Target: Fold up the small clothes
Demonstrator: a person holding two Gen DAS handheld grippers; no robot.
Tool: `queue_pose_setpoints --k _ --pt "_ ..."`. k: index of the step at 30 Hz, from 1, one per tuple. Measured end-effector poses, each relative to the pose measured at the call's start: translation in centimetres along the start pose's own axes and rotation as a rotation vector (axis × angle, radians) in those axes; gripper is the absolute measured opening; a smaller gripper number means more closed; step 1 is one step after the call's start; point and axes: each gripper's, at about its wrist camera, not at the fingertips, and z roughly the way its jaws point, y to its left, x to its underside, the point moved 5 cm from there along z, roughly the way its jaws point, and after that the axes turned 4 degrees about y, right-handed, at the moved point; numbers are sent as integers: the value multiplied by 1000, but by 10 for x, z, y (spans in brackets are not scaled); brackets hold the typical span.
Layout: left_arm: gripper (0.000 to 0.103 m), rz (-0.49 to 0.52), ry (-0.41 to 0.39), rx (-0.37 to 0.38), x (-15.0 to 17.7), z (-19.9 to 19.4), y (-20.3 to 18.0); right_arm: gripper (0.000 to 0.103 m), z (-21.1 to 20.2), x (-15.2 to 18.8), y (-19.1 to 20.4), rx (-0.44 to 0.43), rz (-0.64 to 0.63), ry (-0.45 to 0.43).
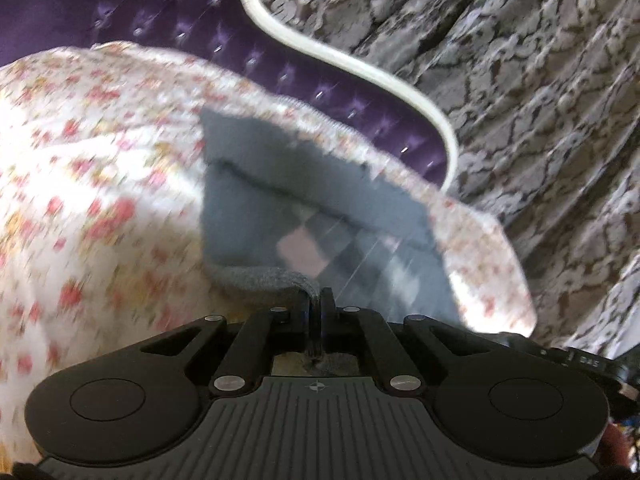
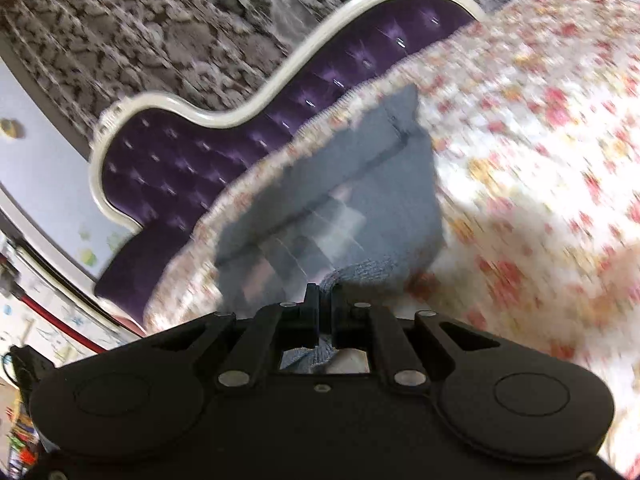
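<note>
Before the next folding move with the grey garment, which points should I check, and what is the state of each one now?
1. Left gripper shut on the grey garment: ok.
2. Right gripper shut on the same garment: ok.
3. Garment over the floral bedspread, not over the purple headboard: ok.
4. Fabric flat between the two grips: cannot tell, motion blur.
5. Far edge lying on the bedspread: cannot tell.

- Before me lies a bed under a floral bedspread (image 1: 80, 184), white with pink and yellow blossoms.
- Behind it stands a tufted purple headboard (image 2: 192, 160) with a curving cream frame (image 1: 360, 64).
- A grey patterned wall (image 1: 540, 80) rises beyond.
</note>
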Motion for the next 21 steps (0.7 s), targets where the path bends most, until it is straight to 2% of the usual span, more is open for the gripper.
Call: queue_pose_setpoints --k 5,9,15,21 --pt "4 106 -34 14 -34 8 -18 12 11 -46 21 -80 -39 -43" --pt "4 229 -84 -43 -39 13 -31 12 21 -72 37 -119 -86 -70" --pt "4 136 -77 18 -43 12 -29 12 33 -76 40 -131 -91 -52" --pt "4 43 -106 85 -72 3 -23 12 24 -86 38 -141 -70 -70"
